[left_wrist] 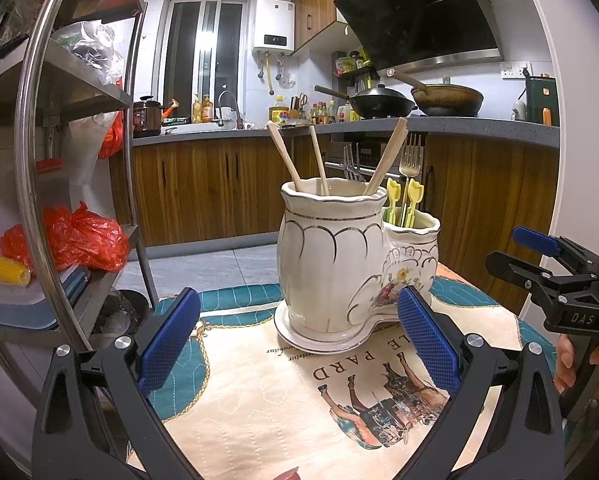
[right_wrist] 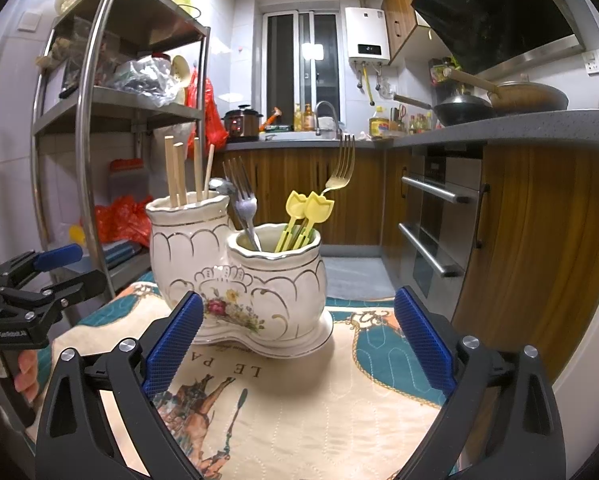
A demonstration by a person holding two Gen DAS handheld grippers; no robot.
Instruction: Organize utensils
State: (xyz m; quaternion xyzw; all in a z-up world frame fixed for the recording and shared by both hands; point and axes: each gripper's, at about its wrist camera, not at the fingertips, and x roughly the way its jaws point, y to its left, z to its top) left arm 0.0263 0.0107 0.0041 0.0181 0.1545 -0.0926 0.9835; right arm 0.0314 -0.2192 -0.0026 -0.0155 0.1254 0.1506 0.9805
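A white ceramic double holder (left_wrist: 331, 264) (right_wrist: 235, 280) with gold trim stands on the quilted mat. Its tall pot holds wooden chopsticks (left_wrist: 385, 160) (right_wrist: 175, 172). The low pot holds yellow tulip-topped picks (left_wrist: 409, 196) (right_wrist: 307, 208), silver forks (right_wrist: 241, 196) and a gold fork (left_wrist: 411, 156) (right_wrist: 341, 168). My left gripper (left_wrist: 299, 340) is open with nothing between its blue pads, a short way in front of the holder. My right gripper (right_wrist: 299, 344) is open too, empty, just before the low pot. Each gripper shows at the edge of the other's view, held by a hand.
A printed mat (left_wrist: 267, 400) (right_wrist: 319, 408) covers the table. A steel shelf rack (left_wrist: 79, 92) (right_wrist: 99, 112) with bags stands at the left. Wooden cabinets, an oven (right_wrist: 439, 216), a sink and woks (left_wrist: 383, 104) on the counter lie behind.
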